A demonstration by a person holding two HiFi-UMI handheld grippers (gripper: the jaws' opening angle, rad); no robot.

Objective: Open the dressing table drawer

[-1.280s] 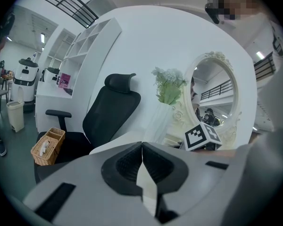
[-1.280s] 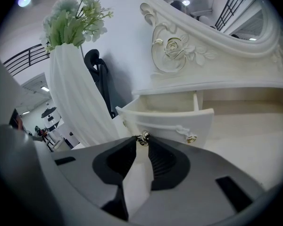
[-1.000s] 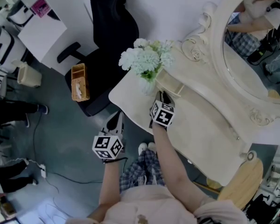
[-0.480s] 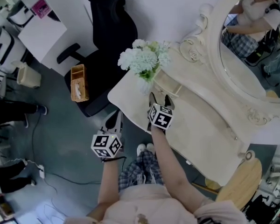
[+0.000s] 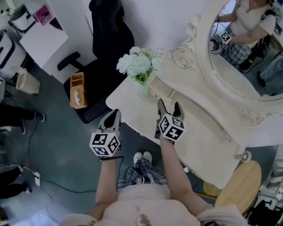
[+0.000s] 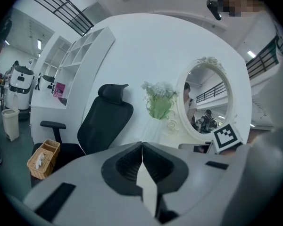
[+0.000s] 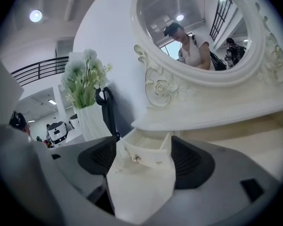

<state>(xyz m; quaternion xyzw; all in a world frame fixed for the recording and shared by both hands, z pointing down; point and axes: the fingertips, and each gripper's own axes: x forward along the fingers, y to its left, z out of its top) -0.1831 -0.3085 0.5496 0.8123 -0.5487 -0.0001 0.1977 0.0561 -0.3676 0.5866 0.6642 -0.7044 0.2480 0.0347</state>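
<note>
The small drawer (image 7: 148,146) sits at the back of the bench (image 5: 198,142), under the mirror (image 5: 245,55) and just beside the vase of flowers (image 5: 139,65). It is already pulled out from its slot, so its inside is seen from above and its little metal knob (image 7: 135,159) faces the person. I judge the opening as done, or almost done.

The right claw (image 5: 169,105) hangs above the bench and points at the drawer. Its jaws are opening; the drawer shows through the gap but lies beyond them, and the pads press on nothing. Most likely it stands this way because the knob is let go.

The left claw (image 6: 142,149) is closed and empty, held off the edge of the bench over the floor, near the black chair (image 5: 108,27). It seems only kept out of the way, as one claw is enough here.

I can read no writing. The marker cube (image 5: 171,127) carries black-and-white squares, not letters. A small mark on the drawer front is too faint to read.
</note>
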